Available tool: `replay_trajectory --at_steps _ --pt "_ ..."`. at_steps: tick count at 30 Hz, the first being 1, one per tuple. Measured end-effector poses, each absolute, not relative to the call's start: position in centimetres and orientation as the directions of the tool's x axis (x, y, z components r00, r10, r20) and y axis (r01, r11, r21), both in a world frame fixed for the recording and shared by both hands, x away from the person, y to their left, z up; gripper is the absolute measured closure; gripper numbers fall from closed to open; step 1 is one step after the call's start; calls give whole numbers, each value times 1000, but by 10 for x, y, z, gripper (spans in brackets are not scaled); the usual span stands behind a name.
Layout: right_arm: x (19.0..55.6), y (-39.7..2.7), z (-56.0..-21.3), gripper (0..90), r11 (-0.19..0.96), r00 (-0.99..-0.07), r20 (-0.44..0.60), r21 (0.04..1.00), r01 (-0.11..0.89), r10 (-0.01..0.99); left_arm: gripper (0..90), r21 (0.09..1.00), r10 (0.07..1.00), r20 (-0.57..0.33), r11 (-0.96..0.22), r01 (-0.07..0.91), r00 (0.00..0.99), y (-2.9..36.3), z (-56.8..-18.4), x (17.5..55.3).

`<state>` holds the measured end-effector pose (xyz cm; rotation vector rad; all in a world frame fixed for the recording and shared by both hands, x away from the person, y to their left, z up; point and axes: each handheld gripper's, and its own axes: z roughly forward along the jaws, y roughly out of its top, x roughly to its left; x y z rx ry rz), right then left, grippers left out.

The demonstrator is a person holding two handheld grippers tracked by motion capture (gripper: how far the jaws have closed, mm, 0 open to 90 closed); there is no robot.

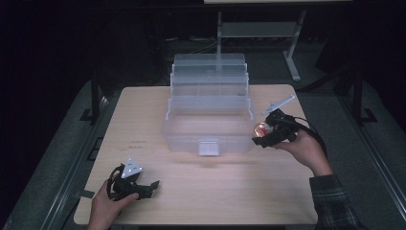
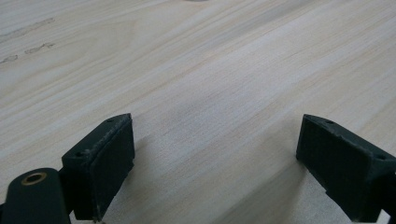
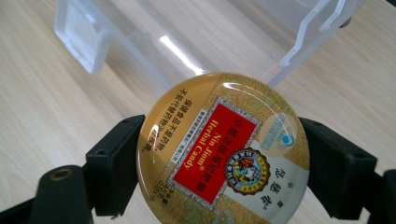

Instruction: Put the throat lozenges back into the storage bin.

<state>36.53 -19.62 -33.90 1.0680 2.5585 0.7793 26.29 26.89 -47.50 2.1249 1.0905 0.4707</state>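
Observation:
A round gold tin of herbal candy [image 3: 223, 149] with a red label is clamped between the jaws of my right gripper [image 1: 261, 135], which hangs just off the right front corner of a clear plastic tiered box [image 1: 209, 112]. From above the tin [image 1: 261, 128] shows as a small shiny disc. The box stands open at the table's middle, its front latch [image 1: 208, 147] facing me, and its wall [image 3: 140, 42] sits close behind the tin. My left gripper [image 1: 154, 184] rests low at the front left, open, with bare wood between its pads [image 2: 109, 163].
The light wooden table [image 1: 201, 191] has free room in front of the box and along its left side. Dark floor and a metal stand [image 1: 292, 52] lie beyond the far edge. Faint pencil marks [image 2: 28, 42] streak the wood.

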Motion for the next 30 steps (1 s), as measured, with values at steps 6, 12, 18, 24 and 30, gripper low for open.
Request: replay_trajectory --at_steps 6,12,18,24,30 --pt "372 -193 -337 195 583 -695 -32 571 577 719 106 719 813 9 -409 561 582 269 -475 263" --pt "378 -190 -335 195 577 -694 -25 577 578 720 106 720 813 9 -409 561 582 269 -475 263" --pt "386 -186 -334 195 575 -693 -18 575 582 721 106 720 814 7 -408 562 581 269 -475 263" --pt "392 -180 -332 195 578 -696 -19 573 581 718 106 720 814 7 -408 562 581 269 -475 263" --pt "399 -172 -332 195 584 -701 -19 569 579 713 106 720 814 7 -408 562 581 269 -475 263"
